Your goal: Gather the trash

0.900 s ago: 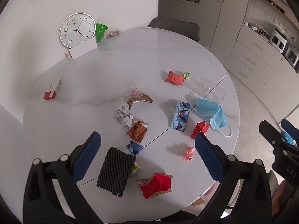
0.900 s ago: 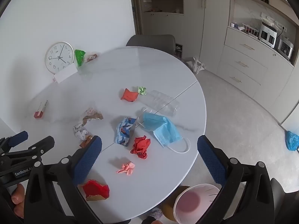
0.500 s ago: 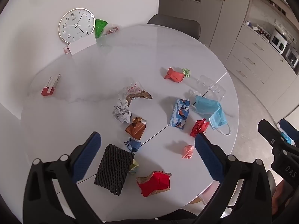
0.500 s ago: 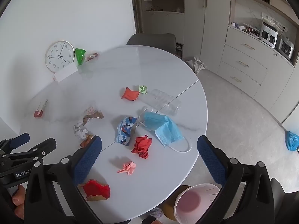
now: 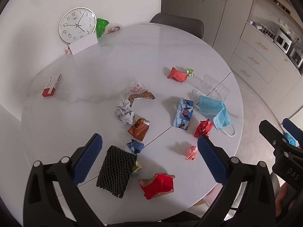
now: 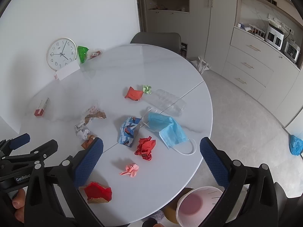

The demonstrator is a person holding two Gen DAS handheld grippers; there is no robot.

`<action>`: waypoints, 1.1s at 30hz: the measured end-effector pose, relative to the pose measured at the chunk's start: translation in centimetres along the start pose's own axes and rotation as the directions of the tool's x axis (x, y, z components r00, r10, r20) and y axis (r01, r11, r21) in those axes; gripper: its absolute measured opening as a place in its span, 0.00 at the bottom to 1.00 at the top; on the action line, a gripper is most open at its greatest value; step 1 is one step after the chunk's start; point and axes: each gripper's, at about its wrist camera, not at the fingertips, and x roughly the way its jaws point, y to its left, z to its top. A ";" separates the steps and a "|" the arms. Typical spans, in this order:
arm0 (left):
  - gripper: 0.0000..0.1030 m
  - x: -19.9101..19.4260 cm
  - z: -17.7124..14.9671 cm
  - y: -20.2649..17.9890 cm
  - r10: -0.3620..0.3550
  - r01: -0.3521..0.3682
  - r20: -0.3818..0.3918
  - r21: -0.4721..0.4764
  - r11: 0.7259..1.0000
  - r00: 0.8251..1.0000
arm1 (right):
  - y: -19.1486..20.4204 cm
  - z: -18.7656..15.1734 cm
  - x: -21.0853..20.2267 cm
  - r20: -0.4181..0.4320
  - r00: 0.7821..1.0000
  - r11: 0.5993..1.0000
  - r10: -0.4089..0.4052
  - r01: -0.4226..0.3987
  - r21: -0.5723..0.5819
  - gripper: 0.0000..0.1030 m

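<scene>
Several pieces of trash lie on a round white table (image 5: pixel 132 60): a black foam net (image 5: pixel 115 172), a red torn carton (image 5: pixel 158 186), a pink paper ball (image 5: pixel 191 152), a red crumpled wrapper (image 5: pixel 203 127), a blue face mask (image 5: pixel 215 109), a blue printed pack (image 5: pixel 183 116), a brown wrapper (image 5: pixel 139 129) and white crumpled paper (image 5: pixel 124 113). My left gripper (image 5: pixel 149 158) is open and empty, high above the table's near part. My right gripper (image 6: pixel 151 160) is open and empty above the near right edge, over the pink ball (image 6: pixel 130 170) and the red wrapper (image 6: pixel 144 147).
A pink-lined bin (image 6: pixel 197 205) stands on the floor below the table's near edge. A clock (image 5: pixel 76 25), a white card, a green bag (image 5: pixel 101 26) and a red box (image 5: pixel 51 86) stand at the table's far left. A grey chair (image 6: pixel 157 38) and cabinets are behind.
Both grippers have drawn back and up a little, so the table looks slightly smaller and farther. Both stay open. Nothing on the table has moved.
</scene>
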 end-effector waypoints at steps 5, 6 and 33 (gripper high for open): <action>0.94 0.0 0.0 0.1 -0.006 0.006 0.000 -0.003 1.000 1.000 | 0.2 0.1 0.1 -0.002 1.000 1.000 0.003 -0.003 -0.004 0.98; 0.94 0.0 0.0 0.1 -0.006 0.006 0.000 -0.003 1.000 1.000 | 0.2 0.0 0.1 -0.002 1.000 1.000 0.004 -0.004 -0.005 0.98; 0.94 0.2 -0.1 0.2 -0.011 0.011 -0.012 -0.008 1.000 1.000 | 0.4 0.0 0.7 -0.014 1.000 1.000 0.011 -0.011 -0.015 0.98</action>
